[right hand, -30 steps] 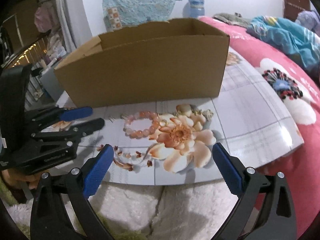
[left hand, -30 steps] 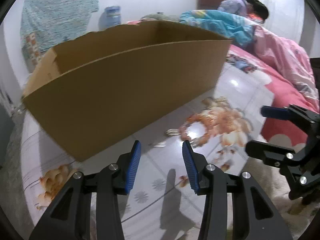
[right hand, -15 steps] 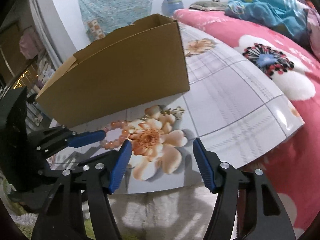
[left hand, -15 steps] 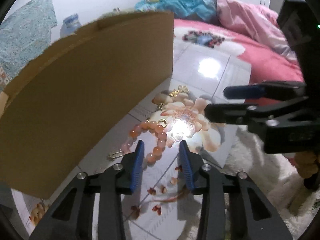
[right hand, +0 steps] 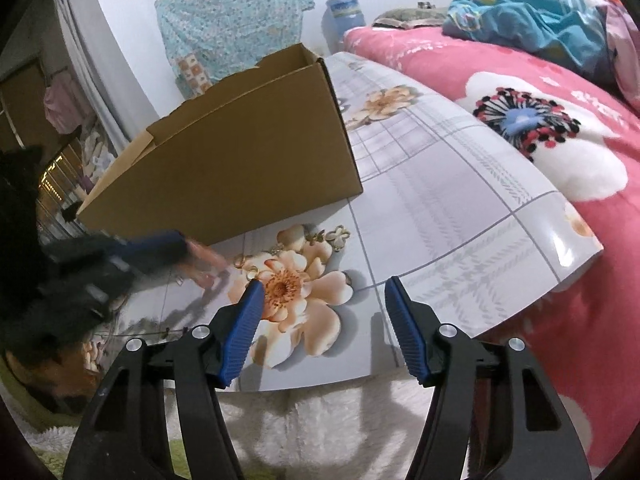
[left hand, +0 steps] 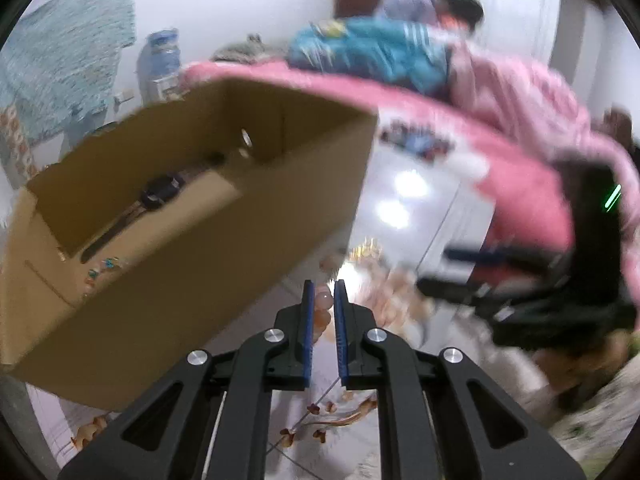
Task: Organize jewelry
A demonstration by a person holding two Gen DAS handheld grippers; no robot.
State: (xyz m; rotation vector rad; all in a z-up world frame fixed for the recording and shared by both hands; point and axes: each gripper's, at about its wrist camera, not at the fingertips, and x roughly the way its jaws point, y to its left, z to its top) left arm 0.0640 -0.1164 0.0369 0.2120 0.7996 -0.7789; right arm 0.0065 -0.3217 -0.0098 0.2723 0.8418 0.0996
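Note:
My left gripper [left hand: 322, 298] is shut on a pink-orange bead bracelet [left hand: 323, 307] and holds it above the table beside the open cardboard box [left hand: 168, 216]. In the right wrist view the left gripper [right hand: 176, 246] is blurred, with the bracelet [right hand: 204, 262] hanging from it. The box [right hand: 240, 160] holds a dark watch [left hand: 160, 192] and small colourful pieces [left hand: 102, 270]. Gold earrings [right hand: 332, 236] lie on the flower-print table [right hand: 440, 208]. My right gripper [right hand: 324, 294] is open and empty over the table's front edge.
A pink flowered bed [right hand: 540, 128] with a blue blanket [right hand: 532, 12] borders the table on the right. A white fluffy rug [right hand: 320, 420] lies below the table's front edge. A water jug [right hand: 344, 8] stands at the far wall.
My left gripper closed on the bead bracelet and lifted it off the table toward the box. My right gripper stayed open and shifted slightly right.

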